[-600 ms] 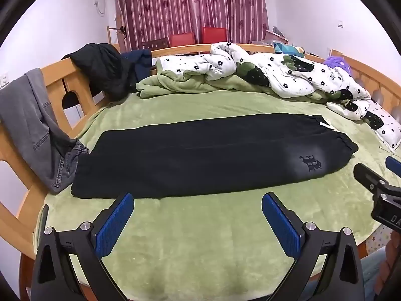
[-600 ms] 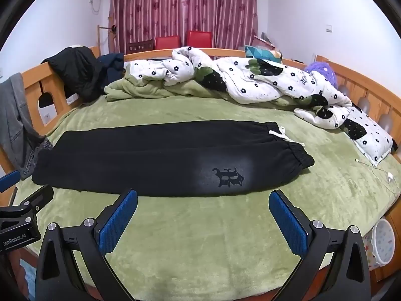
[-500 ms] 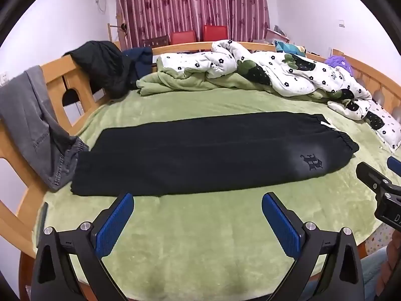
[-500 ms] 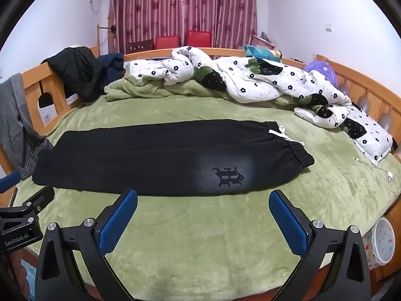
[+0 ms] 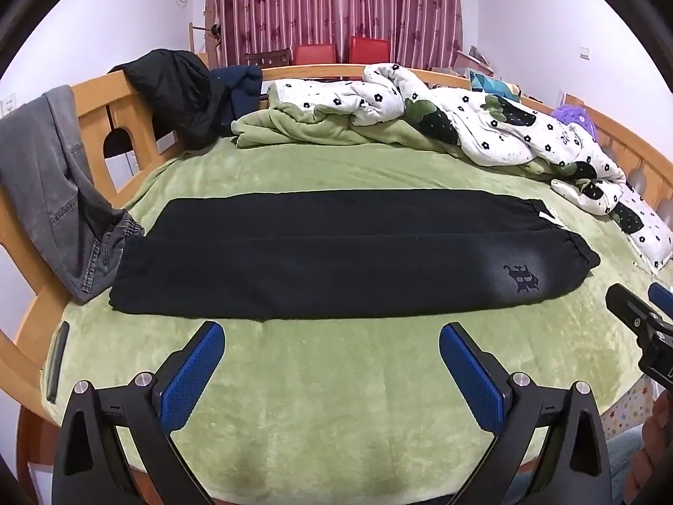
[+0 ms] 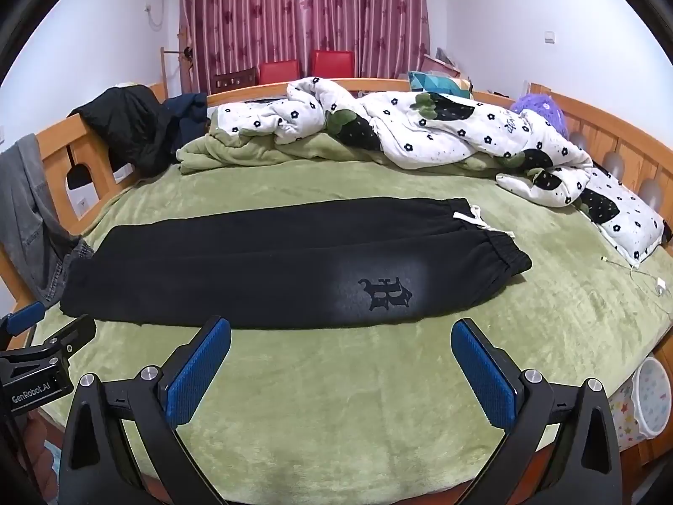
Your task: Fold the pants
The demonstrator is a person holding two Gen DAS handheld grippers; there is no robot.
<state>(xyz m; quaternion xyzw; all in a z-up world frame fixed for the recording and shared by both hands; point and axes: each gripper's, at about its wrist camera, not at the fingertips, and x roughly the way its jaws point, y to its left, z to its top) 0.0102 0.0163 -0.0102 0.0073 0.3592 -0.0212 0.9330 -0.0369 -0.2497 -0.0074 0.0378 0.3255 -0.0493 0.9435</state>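
ahead of our tongs we see black pants (image 5: 336,252) with a dark gothic emblem (image 6: 385,292) on a pale grey patch, lying on a moss-green blanket (image 5: 336,400). beyond: a white quilt (image 6: 441,126) with black flowers, maroon striped curtains (image 5: 328,0). our pads (image 5: 191,374) are blue.

Both hand-held grippers (image 5: 332,349) (image 6: 340,345) (tilted down) agape

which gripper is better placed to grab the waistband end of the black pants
Right, probably. The right gripper hangs open just short of the pants, near the waistband. The left gripper, also open, faces the middle, nearer the cuffs.
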